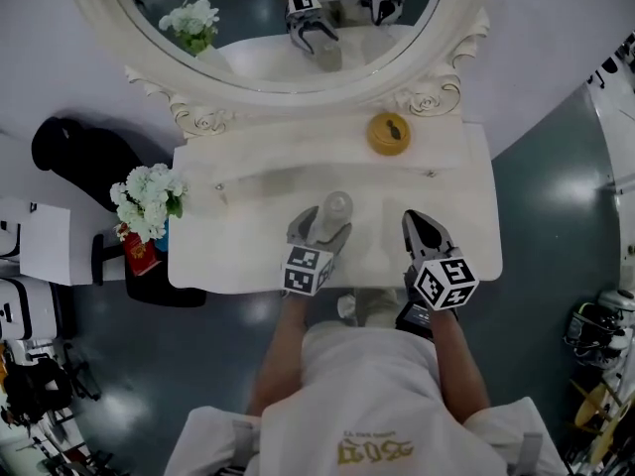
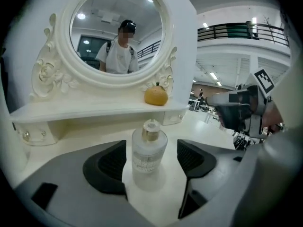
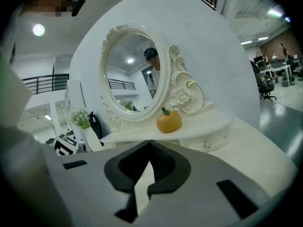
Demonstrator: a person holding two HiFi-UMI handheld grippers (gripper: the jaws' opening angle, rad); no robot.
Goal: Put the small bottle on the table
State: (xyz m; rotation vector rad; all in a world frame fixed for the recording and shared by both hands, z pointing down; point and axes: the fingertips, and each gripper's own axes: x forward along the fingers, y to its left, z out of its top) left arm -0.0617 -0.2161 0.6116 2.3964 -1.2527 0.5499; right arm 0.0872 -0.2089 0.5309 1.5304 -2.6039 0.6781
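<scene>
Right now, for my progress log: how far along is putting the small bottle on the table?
Done: the small bottle stands upright on the table. In hand: nothing; the left hand-held gripper has its jaws apart around the bottle, not pressing it, and the right hand-held gripper is shut and empty. Left: probably only backing the left one away.

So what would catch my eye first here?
The ornate oval mirror at the back of the dressing table, with an orange fruit ornament on the shelf below it. In front, a small clear bottle stands upright on the table between the open jaws of the left tool.
</scene>
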